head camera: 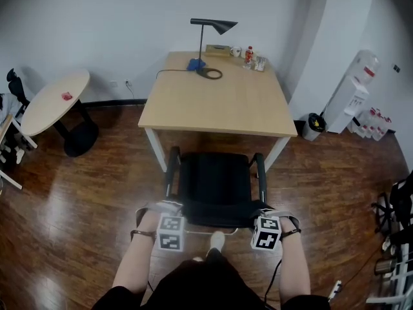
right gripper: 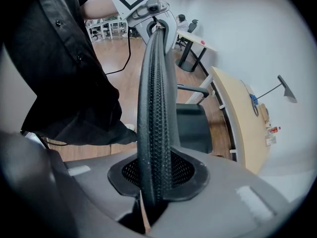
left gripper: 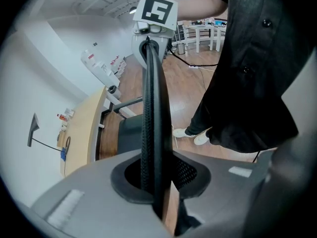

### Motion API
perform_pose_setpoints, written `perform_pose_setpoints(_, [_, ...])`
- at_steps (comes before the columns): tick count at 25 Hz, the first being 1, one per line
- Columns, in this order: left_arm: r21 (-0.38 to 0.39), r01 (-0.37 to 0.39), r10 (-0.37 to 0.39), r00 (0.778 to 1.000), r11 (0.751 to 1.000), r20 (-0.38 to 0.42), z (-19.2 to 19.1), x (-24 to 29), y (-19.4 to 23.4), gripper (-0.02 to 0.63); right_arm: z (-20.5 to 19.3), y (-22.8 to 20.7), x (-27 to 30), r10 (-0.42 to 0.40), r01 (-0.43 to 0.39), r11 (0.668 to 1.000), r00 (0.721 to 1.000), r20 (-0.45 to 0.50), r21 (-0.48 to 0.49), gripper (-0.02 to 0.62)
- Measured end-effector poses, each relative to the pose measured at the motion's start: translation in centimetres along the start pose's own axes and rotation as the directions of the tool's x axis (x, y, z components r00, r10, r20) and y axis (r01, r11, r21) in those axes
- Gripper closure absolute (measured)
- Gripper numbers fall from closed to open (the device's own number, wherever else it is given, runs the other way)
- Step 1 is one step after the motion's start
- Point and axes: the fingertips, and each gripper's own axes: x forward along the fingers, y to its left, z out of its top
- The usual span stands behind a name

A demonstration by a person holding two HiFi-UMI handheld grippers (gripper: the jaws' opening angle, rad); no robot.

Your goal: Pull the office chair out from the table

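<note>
Grey jaws pinch office chair (head camera: 216, 186) backrest (right gripper: 156, 108) — black, ribbed mesh.

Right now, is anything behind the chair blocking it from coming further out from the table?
Only the person's own shoe, just behind the chair. Nothing else shows on the floor there.

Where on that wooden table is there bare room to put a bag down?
The whole near half of the table, between the lamp and the chair, is bare. The far edge is crowded: lamp, cup, bottle.
</note>
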Motion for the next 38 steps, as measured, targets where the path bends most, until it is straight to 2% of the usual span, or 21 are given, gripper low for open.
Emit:
perform_pose_setpoints(12, [0.001, 0.016, -0.016, 1.000, 1.000, 0.002, 1.7, -1.6, -5.4, 0.538, -0.7, 5.8, -1.2, 0.001, -0.001, 1.000, 1.000, -0.005, 0.005, 0.508])
perform_pose_setpoints(33, [-0.024, 0.024, -0.025, 1.000, 0.999, -0.009, 3.2, -3.5, -11.6, 0.531, -0.9, 12.1, -2.6, 0.021, -0.021, 1.000, 1.000, 0.002, -0.004, 0.505])
perform_pose_setpoints(36, [-0.021, -0.012, 0.011, 1.000, 1.000, -0.017, 3.5, -3.5, -12.3, 0.531, -1.2, 12.7, -2.7, -0.014, 0.014, 1.000, 1.000, 0.006, -0.014, 0.505])
perform_pose_setpoints(38, [-0.020, -0.066, 0.066, 0.998, 0.998, -0.022, 3.4, -3.4, -12.1, 0.529, -1.1, 12.4, -2.9, -0.086, 0.087, 0.996, 0.996, 0.023, -0.026, 0.499])
